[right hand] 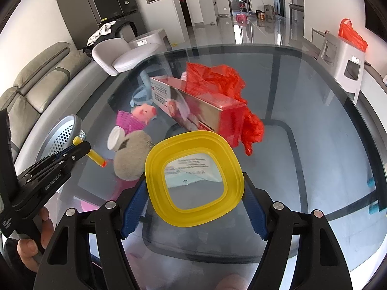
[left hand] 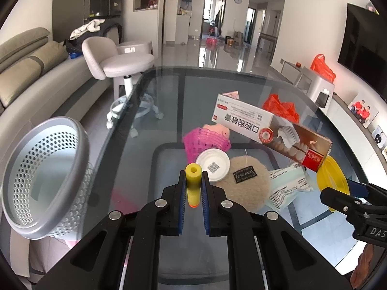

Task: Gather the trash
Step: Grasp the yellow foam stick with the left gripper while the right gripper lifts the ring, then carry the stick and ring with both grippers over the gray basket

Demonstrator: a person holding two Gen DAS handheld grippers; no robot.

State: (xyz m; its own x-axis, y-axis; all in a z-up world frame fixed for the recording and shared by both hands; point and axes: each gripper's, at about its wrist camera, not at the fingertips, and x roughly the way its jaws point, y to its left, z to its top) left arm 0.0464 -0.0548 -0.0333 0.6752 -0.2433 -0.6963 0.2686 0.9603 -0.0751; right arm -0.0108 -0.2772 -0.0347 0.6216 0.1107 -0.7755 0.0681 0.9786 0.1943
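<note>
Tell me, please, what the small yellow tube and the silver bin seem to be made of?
The yellow tube looks like soft foam: matte, slightly porous, hollow, with an orange tip. The silver bin seems to be perforated sheet metal with a satin painted finish, though coated plastic is possible.

Yellow foam dart (left hand: 193, 185); yellow lid (right hand: 193, 180); perforated silver bin (left hand: 46, 183).

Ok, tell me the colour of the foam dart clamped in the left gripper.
Yellow, with an orange tip: the foam dart in the left gripper. The left wrist view shows it best.
</note>
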